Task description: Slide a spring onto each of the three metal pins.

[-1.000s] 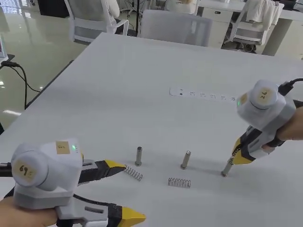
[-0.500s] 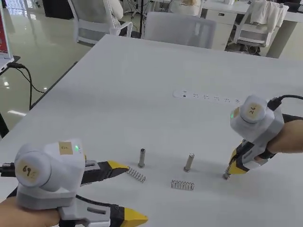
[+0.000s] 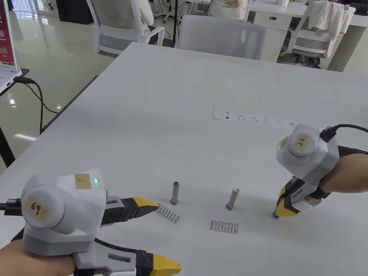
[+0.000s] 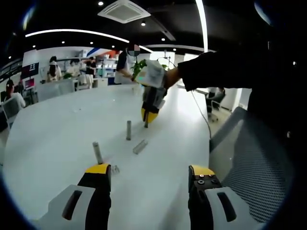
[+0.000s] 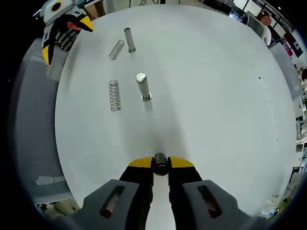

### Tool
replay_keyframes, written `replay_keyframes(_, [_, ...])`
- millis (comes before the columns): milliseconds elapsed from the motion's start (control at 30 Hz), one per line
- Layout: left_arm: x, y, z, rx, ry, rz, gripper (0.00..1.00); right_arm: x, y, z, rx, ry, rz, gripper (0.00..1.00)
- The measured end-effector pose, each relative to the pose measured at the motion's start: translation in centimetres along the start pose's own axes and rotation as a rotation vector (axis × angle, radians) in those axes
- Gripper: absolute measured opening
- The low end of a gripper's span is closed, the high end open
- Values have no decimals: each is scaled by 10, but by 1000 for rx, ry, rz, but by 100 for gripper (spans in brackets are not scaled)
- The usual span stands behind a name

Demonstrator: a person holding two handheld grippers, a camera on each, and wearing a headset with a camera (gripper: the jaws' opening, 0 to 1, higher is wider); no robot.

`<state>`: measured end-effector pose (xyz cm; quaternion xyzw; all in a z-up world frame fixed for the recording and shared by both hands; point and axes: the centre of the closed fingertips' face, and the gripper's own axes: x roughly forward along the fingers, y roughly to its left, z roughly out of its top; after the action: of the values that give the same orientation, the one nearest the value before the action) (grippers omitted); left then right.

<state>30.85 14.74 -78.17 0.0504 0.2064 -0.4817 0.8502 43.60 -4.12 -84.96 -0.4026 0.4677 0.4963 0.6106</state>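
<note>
Two bare metal pins stand upright on the white table, the left pin [image 3: 175, 192] [image 5: 128, 39] and the middle pin [image 3: 233, 198] [image 5: 142, 86]. One loose spring [image 3: 168, 213] [image 5: 116, 49] lies by the left pin, another spring [image 3: 224, 226] [image 5: 114, 95] lies in front of the middle pin. My right gripper [image 3: 283, 210] [image 5: 160, 164] points down at the table on the right, shut on a third spring [image 5: 160, 161] that sits over the third pin [image 4: 146, 122]. My left gripper [image 3: 156, 234] [image 4: 149, 170] is open at the near left, its upper tip beside the first loose spring.
A white power strip [image 3: 253, 119] lies flat further back on the table [image 3: 172, 115]. Office chairs [image 3: 221, 34] stand along the far edge. The table's left edge runs diagonally, with floor and a cable [image 3: 40, 103] beyond it.
My right gripper has gone down along the third pin with the spring, so the pin's lower part is now covered. The head camera has shifted; the left gripper holds still.
</note>
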Motion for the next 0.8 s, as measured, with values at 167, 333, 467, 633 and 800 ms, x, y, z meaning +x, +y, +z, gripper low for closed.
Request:
replay_keyframes(167, [0, 0, 1, 0, -1, -2, 60, 0, 0, 1, -2, 0, -2, 9])
replay_keyframes(333, [0, 0, 1, 0, -4, -1, 60, 0, 0, 1, -6, -1, -4, 9])
replay_keyframes(467, [0, 0, 1, 0, -3, -1, 60, 0, 0, 2, -8, -4, -6, 9])
replay_keyframes(633, [-1, 0, 1, 0, -4, 0, 60, 0, 1, 1, -10, -4, -8, 10])
replay_keyframes(800, [-1, 0, 1, -1, -5, 0, 60, 1, 1, 1, -10, -9, -7, 12])
